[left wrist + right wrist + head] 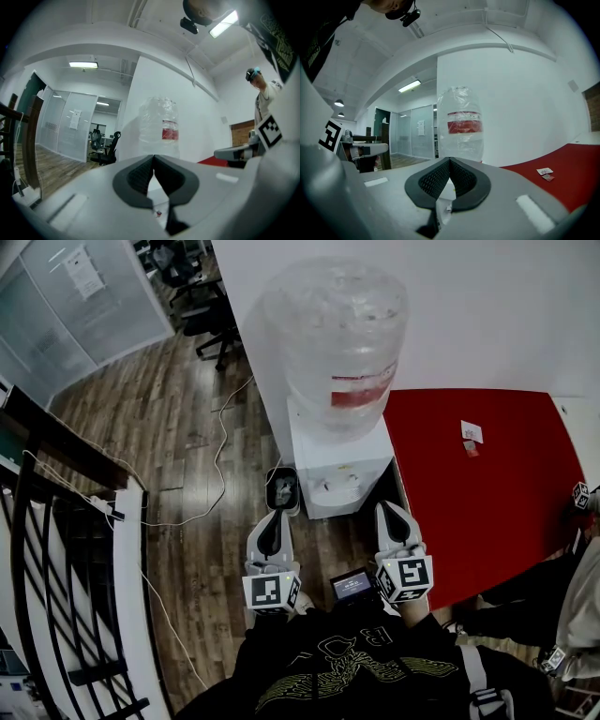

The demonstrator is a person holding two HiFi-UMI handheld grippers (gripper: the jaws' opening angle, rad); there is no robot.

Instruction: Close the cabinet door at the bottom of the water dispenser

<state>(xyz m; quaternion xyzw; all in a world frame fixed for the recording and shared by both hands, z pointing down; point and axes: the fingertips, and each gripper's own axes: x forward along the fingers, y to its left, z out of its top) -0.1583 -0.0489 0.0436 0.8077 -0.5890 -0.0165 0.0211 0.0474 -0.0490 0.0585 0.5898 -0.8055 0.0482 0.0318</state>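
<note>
A white water dispenser (337, 470) with a large clear bottle (342, 338) stands against the white wall. A dark, grey-edged panel (283, 489) juts out at its lower left front; it looks like the open cabinet door seen from above. My left gripper (277, 517) is shut and empty, its tip just below that panel. My right gripper (393, 509) is also shut and empty, beside the dispenser's right front corner. In the left gripper view the left gripper (153, 160) points level at the bottle (158, 126). In the right gripper view the right gripper (450, 161) faces the bottle (462, 124).
A white cable (217, 460) trails over the wooden floor left of the dispenser. A red surface (478, 484) with small cards (472, 435) lies to the right. A dark railing (56, 549) stands at left, office chairs (202, 296) at the back, another person (581, 596) at far right.
</note>
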